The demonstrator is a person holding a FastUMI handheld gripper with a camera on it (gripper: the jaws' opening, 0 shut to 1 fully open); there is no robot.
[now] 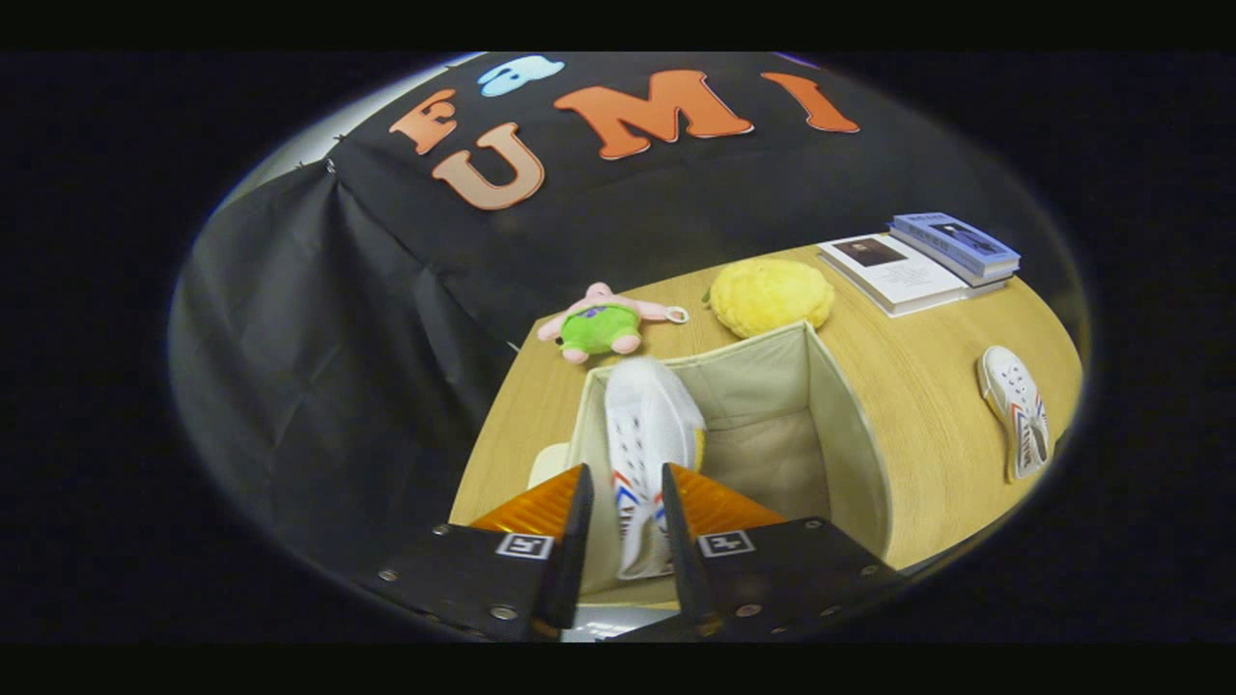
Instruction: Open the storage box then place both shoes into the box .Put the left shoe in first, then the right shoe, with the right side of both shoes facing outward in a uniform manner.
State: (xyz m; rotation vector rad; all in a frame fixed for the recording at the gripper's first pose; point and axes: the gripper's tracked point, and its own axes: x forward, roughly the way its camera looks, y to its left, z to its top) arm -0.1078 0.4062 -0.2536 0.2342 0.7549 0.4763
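Observation:
A white shoe [645, 434] with red and blue stripes is held between my two fingers, its toe pointing away from me. My gripper [624, 480] is shut on it. The shoe hangs over the left part of the open beige storage box [850, 425], whose inside shows pale fabric walls and floor. A second white shoe [1016, 410] with the same stripes lies on the wooden table to the right of the box, well away from my fingers.
Beyond the box lie a green and pink plush toy [601, 326] and a yellow plush [771, 295]. Two books [917, 261] are stacked at the far right of the wooden table [927, 386]. A pale flat piece [548, 463] lies left of the box.

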